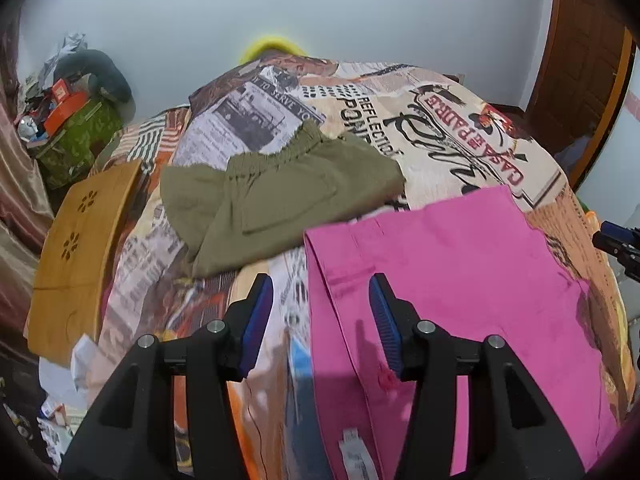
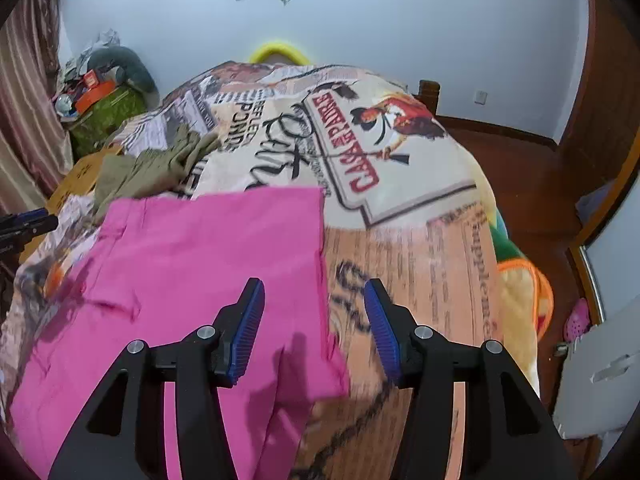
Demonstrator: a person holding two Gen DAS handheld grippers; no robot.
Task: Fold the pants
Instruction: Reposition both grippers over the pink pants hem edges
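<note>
Pink pants [image 1: 460, 280] lie spread flat on the printed bedspread [image 1: 460, 132]; they also show in the right wrist view [image 2: 200, 264]. My left gripper [image 1: 322, 300] is open and empty, hovering over the pants' left edge. My right gripper [image 2: 316, 304] is open and empty, hovering over the pants' right edge. Each gripper's tip shows at the side of the other view, the right one [image 1: 618, 244] and the left one [image 2: 24, 224].
Olive green shorts [image 1: 280, 196] lie folded behind the pink pants, also in the right wrist view [image 2: 156, 168]. An orange-brown garment [image 1: 76, 256] lies at the bed's left edge. A cluttered green box [image 1: 76, 136] stands by the wall. Wooden floor [image 2: 520, 184] lies right of the bed.
</note>
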